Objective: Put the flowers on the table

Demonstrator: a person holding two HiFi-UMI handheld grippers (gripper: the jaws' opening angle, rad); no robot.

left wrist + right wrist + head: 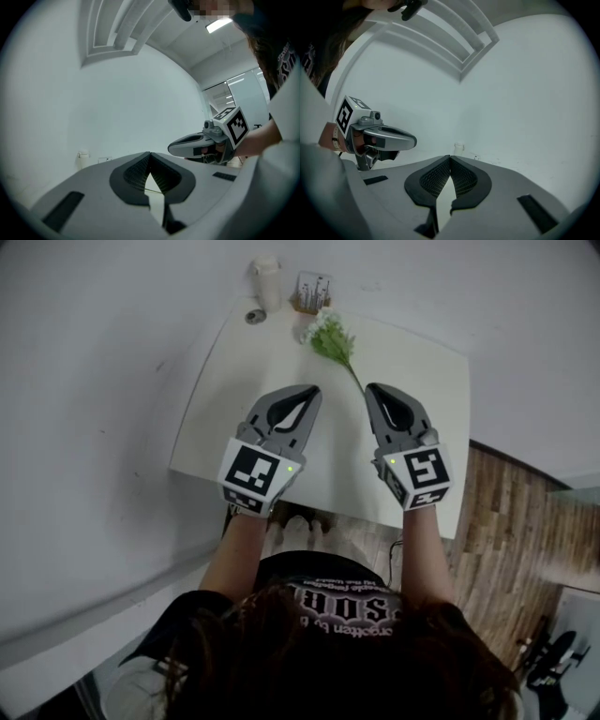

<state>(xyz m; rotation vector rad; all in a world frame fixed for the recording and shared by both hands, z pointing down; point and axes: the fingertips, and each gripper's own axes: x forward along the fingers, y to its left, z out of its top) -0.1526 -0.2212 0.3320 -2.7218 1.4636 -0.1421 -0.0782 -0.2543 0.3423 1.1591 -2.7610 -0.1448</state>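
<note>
A white table (pixel 216 418) stands against a pale wall (pixel 94 381), with wood flooring (pixel 511 521) showing past its right edge. Nearest the camera is the person's dark hair and black printed shirt (pixel 342 610); both bare forearms reach forward over the table's near edge. The left gripper (pixel 312 392) and the right gripper (pixel 372 390) are held side by side above the tabletop, apart from each other and pointing toward the wall. In each gripper view the two dark ribbed pads meet at their tips, so both pairs of jaws are closed with nothing caught between them. Just beyond the tips the flowers (pixel 330 337) lie flat on the table; the green and white head points toward the wall, and the thin stem (pixel 354 376) runs back to end just beside the right gripper's tip, though contact there cannot be judged. At the far edge sit a small grey round thing (pixel 255 317), a white cup (pixel 267 279) and a small card holder (pixel 312 292).
</note>
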